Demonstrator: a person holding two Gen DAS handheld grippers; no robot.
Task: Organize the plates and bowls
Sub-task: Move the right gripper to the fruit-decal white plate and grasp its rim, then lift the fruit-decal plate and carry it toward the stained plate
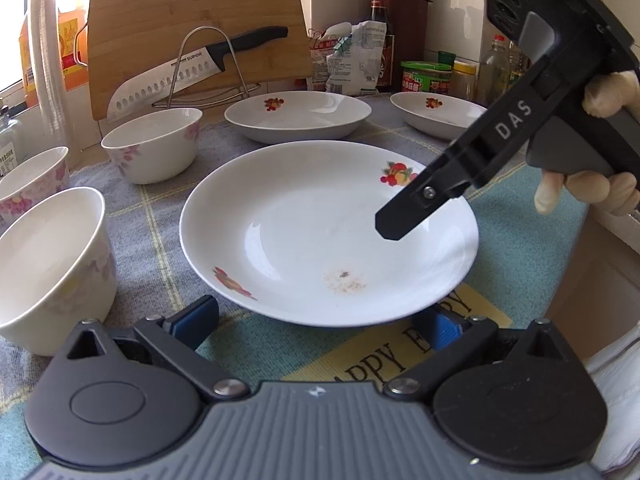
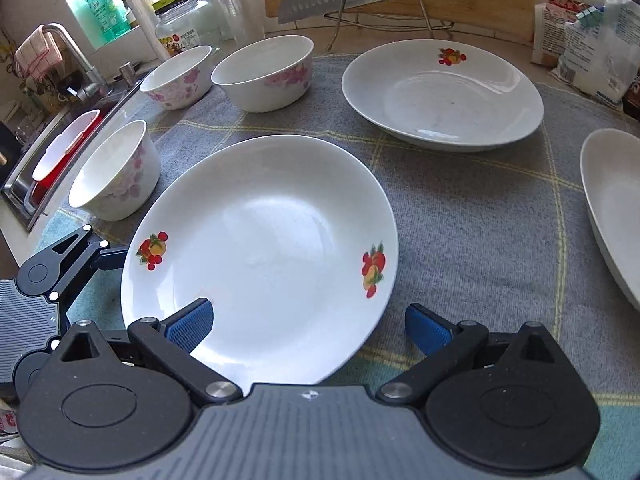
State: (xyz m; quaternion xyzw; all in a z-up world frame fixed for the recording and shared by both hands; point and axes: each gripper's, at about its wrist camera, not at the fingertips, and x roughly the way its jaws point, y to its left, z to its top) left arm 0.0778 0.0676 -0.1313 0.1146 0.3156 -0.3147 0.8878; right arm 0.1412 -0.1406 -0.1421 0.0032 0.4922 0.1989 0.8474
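Two grippers: both with blue-padded fingers spread wide, gripping nothing.
Left gripper (image 1: 316, 320): low at the near rim of the nearest plate, one finger to each side of the rim.
Right gripper (image 2: 308, 324): tilted over the same plate from its right side; left pad overlaps the rim in its own view, contact cannot be told.
Gloved hand (image 1: 600, 184): wrapped around the right gripper's grey handle.
Nearest plate: white shallow ceramic plate with fruit decals (image 1: 328, 232), flat on the cloth, a brownish smear near its front.
Cloth: grey and teal checked cloth with yellow lines (image 2: 460, 220), under all the dishes.
Bowls: three white bowls with pink flower prints (image 2: 116, 172), left of the nearest plate, apart from each other.
Far plates: two more white fruit-decal plates (image 1: 298, 116), behind and to the right.
Background: bamboo cutting board (image 1: 192, 28) upright in a wire rack, with a black-handled knife (image 1: 192, 76).
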